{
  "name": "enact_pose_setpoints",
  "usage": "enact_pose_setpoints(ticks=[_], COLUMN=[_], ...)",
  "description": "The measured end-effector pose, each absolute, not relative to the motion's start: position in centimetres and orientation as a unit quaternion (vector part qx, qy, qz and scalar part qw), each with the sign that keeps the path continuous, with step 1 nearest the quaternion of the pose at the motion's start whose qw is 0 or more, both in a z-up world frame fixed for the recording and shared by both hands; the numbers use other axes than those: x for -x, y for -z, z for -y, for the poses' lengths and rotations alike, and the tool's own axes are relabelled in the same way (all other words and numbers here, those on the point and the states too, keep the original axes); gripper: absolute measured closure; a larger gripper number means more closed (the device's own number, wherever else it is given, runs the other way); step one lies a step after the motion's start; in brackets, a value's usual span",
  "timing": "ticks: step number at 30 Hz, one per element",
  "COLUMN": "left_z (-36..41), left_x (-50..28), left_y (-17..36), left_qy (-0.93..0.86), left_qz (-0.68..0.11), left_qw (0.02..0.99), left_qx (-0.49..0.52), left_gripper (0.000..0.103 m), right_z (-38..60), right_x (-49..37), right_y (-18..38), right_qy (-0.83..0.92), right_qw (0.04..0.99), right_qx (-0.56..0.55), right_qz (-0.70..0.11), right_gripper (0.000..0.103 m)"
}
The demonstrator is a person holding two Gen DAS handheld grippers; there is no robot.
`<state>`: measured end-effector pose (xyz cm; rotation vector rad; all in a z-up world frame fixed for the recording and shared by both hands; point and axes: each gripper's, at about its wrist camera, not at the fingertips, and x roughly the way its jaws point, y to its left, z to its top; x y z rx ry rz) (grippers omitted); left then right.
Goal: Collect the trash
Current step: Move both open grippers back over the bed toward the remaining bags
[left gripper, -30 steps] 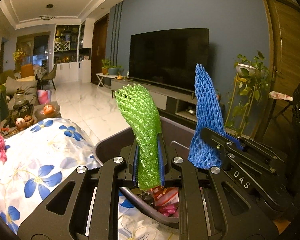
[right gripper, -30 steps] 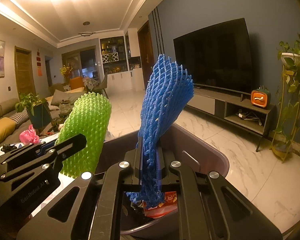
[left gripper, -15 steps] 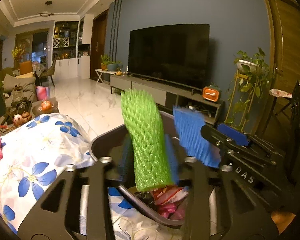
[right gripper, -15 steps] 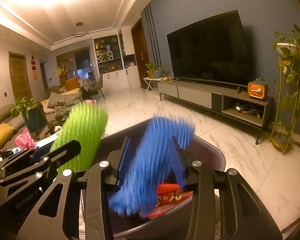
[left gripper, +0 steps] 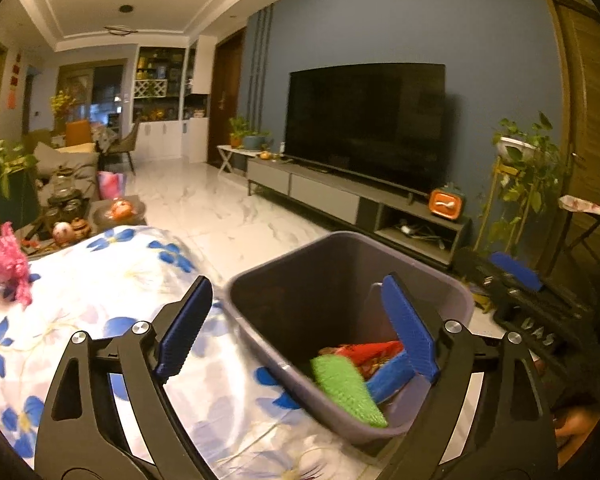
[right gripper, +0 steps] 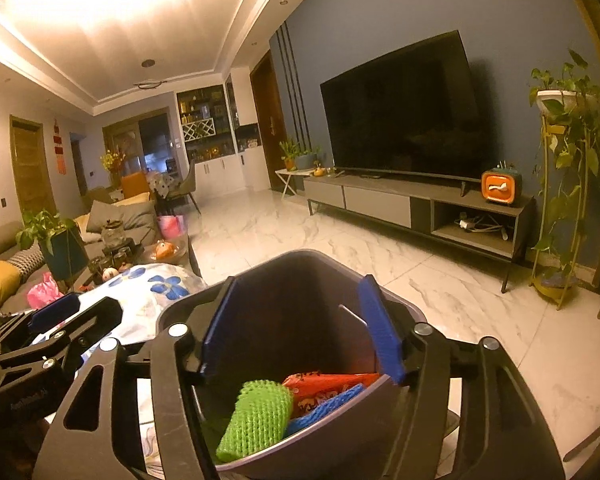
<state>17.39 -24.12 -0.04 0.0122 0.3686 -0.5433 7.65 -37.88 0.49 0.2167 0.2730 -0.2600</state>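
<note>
A dark grey trash bin stands at the edge of a flower-print tablecloth. Inside it lie a green foam net, a blue foam net and a red snack wrapper. My left gripper is open above the bin's near rim, holding nothing. My right gripper is open over the bin too, empty. A pink crumpled piece lies on the cloth at the far left.
The right gripper's body shows beside the bin in the left wrist view; the left one shows in the right wrist view. Teaware sits beyond the cloth. A TV console and plant stand line the wall across marble floor.
Both grippers opened and let go of their foam nets. The green and blue nets dropped into the bin and now lie on the red wrapper.
</note>
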Motion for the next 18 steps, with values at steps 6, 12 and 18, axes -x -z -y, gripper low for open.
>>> enact_pose_setpoints(ticks=[6,12,18], left_z=[19.5,13.4,6.4], left_x=[-17.1,-16.8,-16.3], left_y=[-0.4,-0.5,-0.4], left_qy=[0.202,0.118,0.041], left_qz=[-0.181,-0.179,-0.182], left_qw=[0.963,0.977,0.982], left_qx=[0.004,0.007,0.007], left_gripper=[0.016,0.015,0.014], right_z=[36.6,33.8,28.9], right_x=[-6.9,-6.9,-7.7], right_y=[-1.4,-1.9,-2.0], right_qy=[0.124,0.103,0.065], right_qw=[0.979,0.983,0.987], right_qx=[-0.105,-0.103,-0.091], right_qz=[-0.12,-0.116,-0.119], right_gripper=[0.031,0.025,0.024])
